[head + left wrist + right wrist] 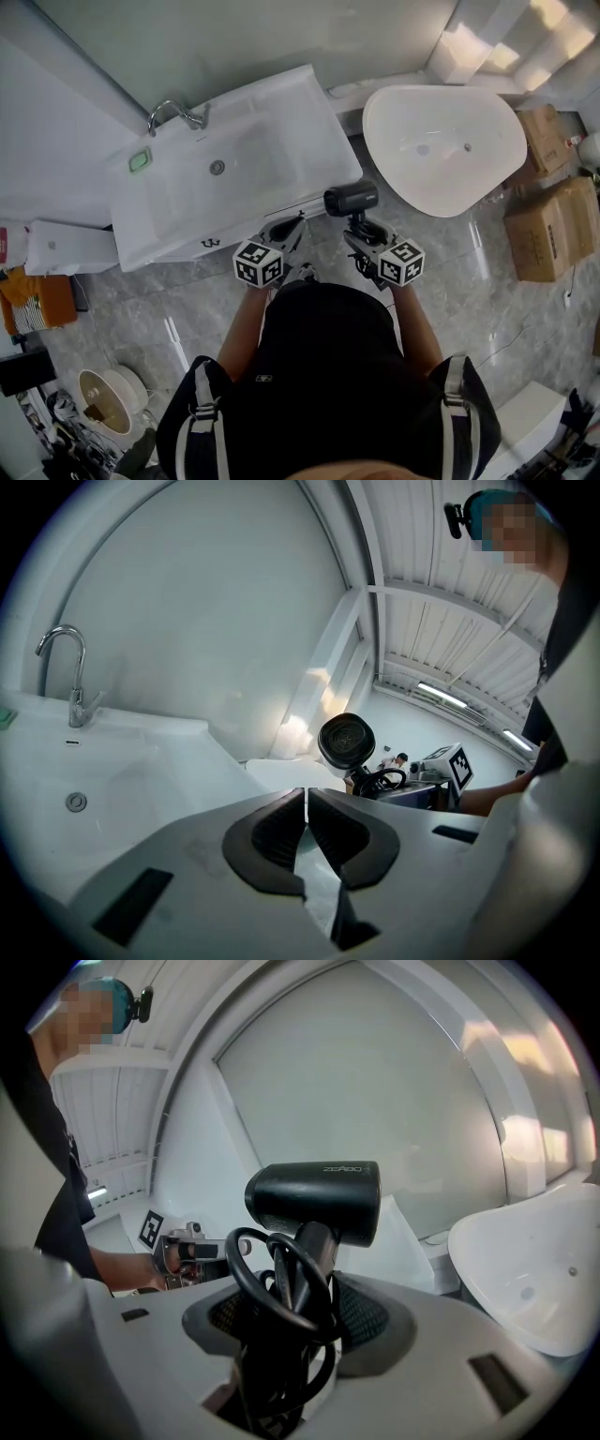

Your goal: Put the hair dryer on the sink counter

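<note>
The right claw point(300, 1312) is clamped on the handle of a black plastic hair dryer point(319, 1199), with the dryer's looped black cord point(272, 1283) bunched in front of the 2 jaw pads. The dryer's barrel stands above the jaws and lies crosswise. From the head view, the dryer is in the air, just off the front right corner of the white rectangular sink unit point(234, 169), over the grey marbled floor point(469, 281). It is not on the flat white worktop point(319, 131) that forms the unit's right side. The left claw point(307, 832) is closed, its 2 dark pads almost touching with nothing between them, and it sits just beside the right one at the sink's front edge. A curved chrome tap point(176, 114) rises at the back of the basin. To the right stands a white rounded tub point(441, 141), and past it 2 brown cardboard boxes point(553, 225) lie on the floor.
</note>
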Demonstrator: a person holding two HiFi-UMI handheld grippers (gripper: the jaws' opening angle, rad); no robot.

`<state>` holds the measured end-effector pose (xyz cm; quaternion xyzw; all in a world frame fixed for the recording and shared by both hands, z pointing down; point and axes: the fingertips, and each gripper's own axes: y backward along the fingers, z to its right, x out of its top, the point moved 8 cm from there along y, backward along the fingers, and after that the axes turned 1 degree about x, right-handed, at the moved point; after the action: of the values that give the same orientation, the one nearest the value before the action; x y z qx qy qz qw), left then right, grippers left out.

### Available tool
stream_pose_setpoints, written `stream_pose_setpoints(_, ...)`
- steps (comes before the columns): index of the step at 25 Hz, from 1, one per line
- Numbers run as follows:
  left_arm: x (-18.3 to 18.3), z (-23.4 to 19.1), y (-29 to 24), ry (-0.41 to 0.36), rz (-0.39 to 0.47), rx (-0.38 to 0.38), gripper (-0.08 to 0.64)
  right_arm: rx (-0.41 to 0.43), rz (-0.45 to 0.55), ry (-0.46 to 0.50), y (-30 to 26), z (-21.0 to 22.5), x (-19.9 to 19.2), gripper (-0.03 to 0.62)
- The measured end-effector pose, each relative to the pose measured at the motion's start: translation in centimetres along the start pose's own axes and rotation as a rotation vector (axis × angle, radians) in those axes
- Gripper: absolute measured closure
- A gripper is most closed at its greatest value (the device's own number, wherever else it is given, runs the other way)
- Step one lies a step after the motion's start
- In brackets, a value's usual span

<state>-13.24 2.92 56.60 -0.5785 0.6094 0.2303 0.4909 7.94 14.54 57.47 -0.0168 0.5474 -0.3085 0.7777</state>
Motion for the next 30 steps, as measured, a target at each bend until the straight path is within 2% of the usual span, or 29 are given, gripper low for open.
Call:
stream_pose_setpoints(13,0.8,-4.0,2.6,-0.013,-0.006,-0.001,0.538,-0.014,0.018,-0.002,-4.3,-1.4,0.8,0.310)
stream_pose_setpoints(19,0.9,-4.4,3.5,-0.006,0.006,0.010,0.538,-0.009,-0.002,0.002,-5.1,-1.5,1.0,0.310)
stream_pose_setpoints(30,1.4,-5.6,4.1,0.025,0.033,0.108,0.538,0.052,-0.027,0.007,-7.8,0.7,2.9,0.310)
